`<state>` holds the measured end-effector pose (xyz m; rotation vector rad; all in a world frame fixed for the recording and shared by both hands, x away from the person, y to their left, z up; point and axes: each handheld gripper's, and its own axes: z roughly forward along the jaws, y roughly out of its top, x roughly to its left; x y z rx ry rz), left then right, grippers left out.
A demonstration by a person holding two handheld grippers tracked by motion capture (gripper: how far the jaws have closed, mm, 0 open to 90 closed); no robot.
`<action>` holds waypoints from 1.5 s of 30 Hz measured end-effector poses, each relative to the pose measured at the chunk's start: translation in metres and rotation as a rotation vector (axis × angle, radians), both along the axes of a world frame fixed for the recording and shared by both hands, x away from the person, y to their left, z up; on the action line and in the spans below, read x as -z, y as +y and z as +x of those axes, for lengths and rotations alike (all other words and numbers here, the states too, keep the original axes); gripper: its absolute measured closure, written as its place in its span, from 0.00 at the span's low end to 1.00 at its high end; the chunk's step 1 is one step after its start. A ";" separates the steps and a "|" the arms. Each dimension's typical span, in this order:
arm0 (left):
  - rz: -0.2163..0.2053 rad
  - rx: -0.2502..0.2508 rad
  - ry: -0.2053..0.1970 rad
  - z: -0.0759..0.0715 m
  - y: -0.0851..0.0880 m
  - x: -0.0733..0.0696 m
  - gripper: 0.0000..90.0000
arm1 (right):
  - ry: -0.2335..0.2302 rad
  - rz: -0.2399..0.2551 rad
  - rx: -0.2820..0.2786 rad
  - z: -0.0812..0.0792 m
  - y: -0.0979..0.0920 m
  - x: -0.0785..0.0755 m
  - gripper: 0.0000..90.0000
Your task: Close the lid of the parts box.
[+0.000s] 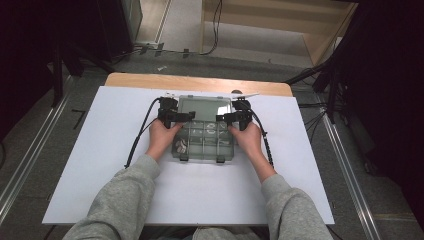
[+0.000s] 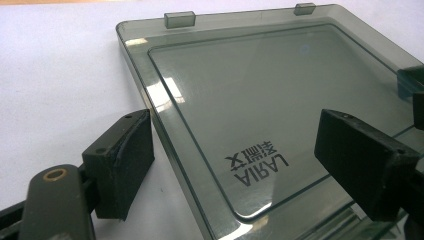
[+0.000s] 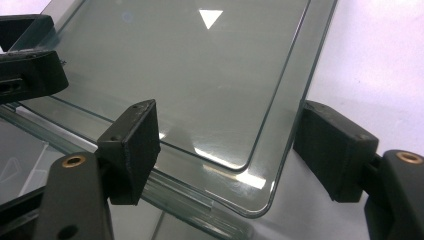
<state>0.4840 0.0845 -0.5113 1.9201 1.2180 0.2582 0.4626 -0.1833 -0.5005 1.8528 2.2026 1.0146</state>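
Note:
A clear grey compartment box [image 1: 204,145] lies on the white table sheet with its lid [image 1: 205,107] swung open flat behind it. My left gripper [image 1: 176,116] hovers at the lid's left edge and my right gripper [image 1: 233,117] at its right edge. In the left gripper view the lid [image 2: 280,90] carries a printed logo, and the left gripper [image 2: 240,170] stands open with the lid's edge between its jaws, not touching. The right gripper [image 3: 232,150] is open too, straddling the lid's rounded corner [image 3: 260,197].
Small pale parts [image 1: 181,146] sit in a front-left compartment of the box. The white sheet [image 1: 100,150] covers a wooden table [image 1: 150,80] with bare room on both sides. Black stands and cables crowd the floor around it. The other gripper [image 3: 25,70] shows across the lid.

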 end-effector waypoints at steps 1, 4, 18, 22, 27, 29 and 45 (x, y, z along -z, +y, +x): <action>0.001 0.000 0.001 0.000 0.000 0.000 0.18 | -0.006 0.000 0.000 0.000 0.000 0.000 0.28; -0.013 -0.006 0.031 0.002 0.001 -0.003 0.19 | -0.028 -0.014 -0.013 -0.001 0.000 0.000 0.28; -0.046 0.010 0.060 0.004 0.013 -0.012 0.38 | -0.091 -0.031 -0.046 -0.001 -0.002 -0.003 0.34; -0.043 0.002 0.048 0.003 0.015 -0.017 0.45 | -0.107 -0.027 -0.058 -0.001 -0.005 -0.006 0.36; -0.057 0.005 0.032 0.001 0.019 -0.024 0.51 | -0.121 0.007 -0.050 -0.002 -0.009 -0.013 0.38; -0.062 0.008 0.024 0.000 0.020 -0.028 0.51 | -0.133 0.006 -0.054 -0.003 -0.009 -0.016 0.38; -0.083 0.054 -0.026 -0.012 0.027 -0.048 0.54 | -0.178 0.007 -0.085 -0.014 -0.013 -0.033 0.42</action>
